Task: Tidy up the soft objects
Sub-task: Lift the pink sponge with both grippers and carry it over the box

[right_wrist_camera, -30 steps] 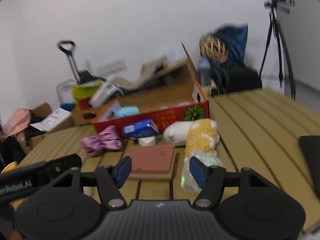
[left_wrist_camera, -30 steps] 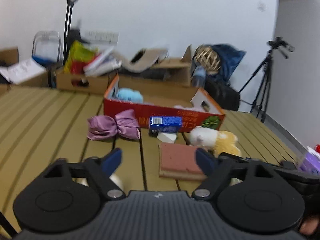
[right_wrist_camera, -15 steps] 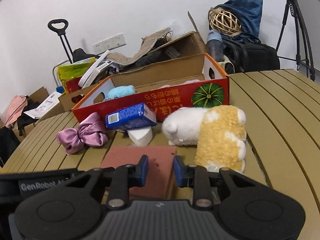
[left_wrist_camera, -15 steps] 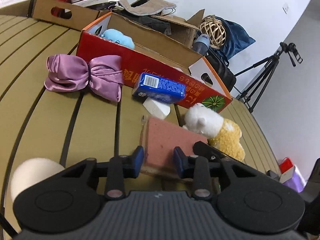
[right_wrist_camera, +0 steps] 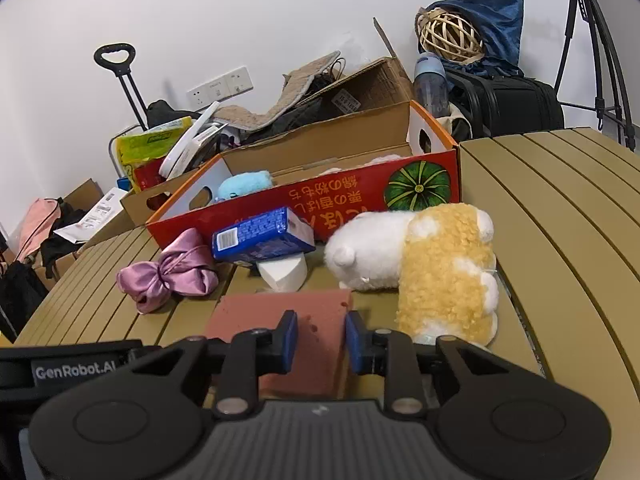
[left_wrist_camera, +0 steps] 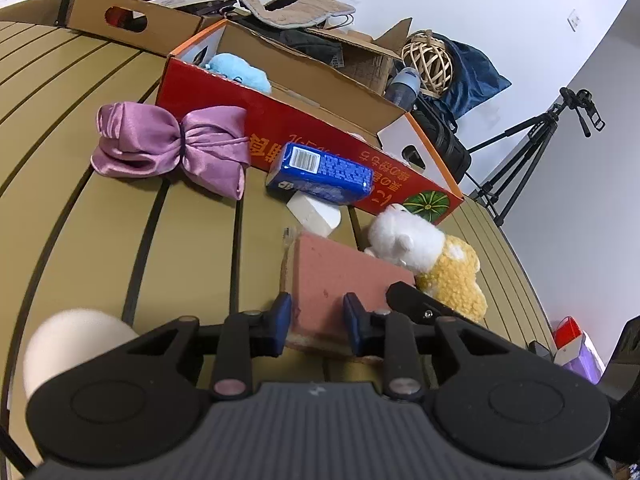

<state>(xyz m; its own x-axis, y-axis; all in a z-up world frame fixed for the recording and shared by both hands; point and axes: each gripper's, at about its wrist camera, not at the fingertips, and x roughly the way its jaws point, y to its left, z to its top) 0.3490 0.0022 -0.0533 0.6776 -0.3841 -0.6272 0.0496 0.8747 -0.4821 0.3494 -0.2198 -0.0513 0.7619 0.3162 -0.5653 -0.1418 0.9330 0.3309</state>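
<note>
A flat pink sponge lies on the slatted table, also in the right wrist view. My left gripper has its blue fingers narrowed on either side of the sponge's near end. My right gripper is narrowed the same way over its other end. A white and yellow plush toy lies right of the sponge. A purple satin bow, a blue tissue pack and a white block lie before the red cardboard box, which holds a light blue plush.
A cream ball sits at the left near the left gripper. Cardboard boxes with clutter stand behind the red box. A black case, a wicker ball and a tripod stand beyond the table edge.
Both grippers dropped low toward the pink sponge and their fingers narrowed from wide open to a small gap. In the last half second they held nearly still.
</note>
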